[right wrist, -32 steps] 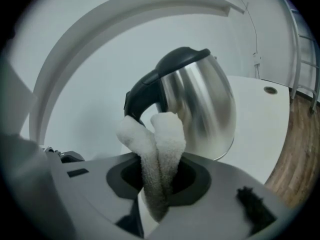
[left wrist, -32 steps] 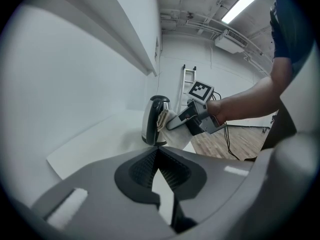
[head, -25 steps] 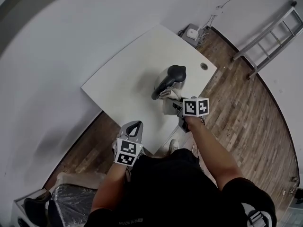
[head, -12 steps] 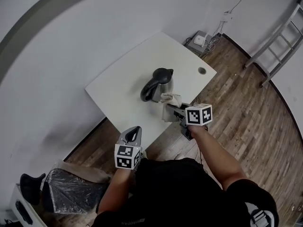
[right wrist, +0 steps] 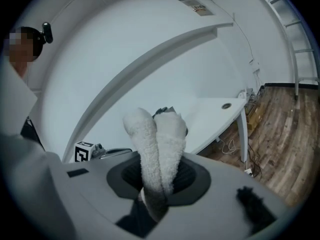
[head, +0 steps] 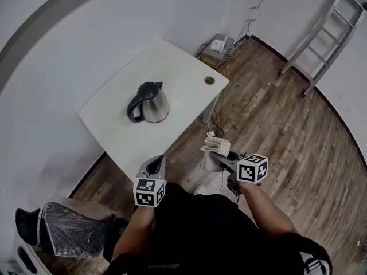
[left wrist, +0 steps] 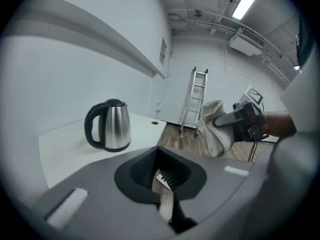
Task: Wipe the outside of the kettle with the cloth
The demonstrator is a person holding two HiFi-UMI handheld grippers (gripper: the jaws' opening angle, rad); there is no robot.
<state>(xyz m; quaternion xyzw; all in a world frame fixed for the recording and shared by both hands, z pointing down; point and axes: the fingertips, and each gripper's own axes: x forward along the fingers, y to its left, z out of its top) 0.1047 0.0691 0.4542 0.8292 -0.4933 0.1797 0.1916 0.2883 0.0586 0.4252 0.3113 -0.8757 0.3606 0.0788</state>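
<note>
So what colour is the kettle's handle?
Black, on a bare-steel kettle; the left gripper view shows it best.

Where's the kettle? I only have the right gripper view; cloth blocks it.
Observer: The stainless steel kettle with black handle stands upright on the white table.
Operator: Cloth touching it?
Observer: No. The right claw holds the off-white fleecy cloth over the wooden floor, off the table.
Operator: Left claw?
Observer: The left claw is shut, nothing in it, apart from the kettle.
</note>
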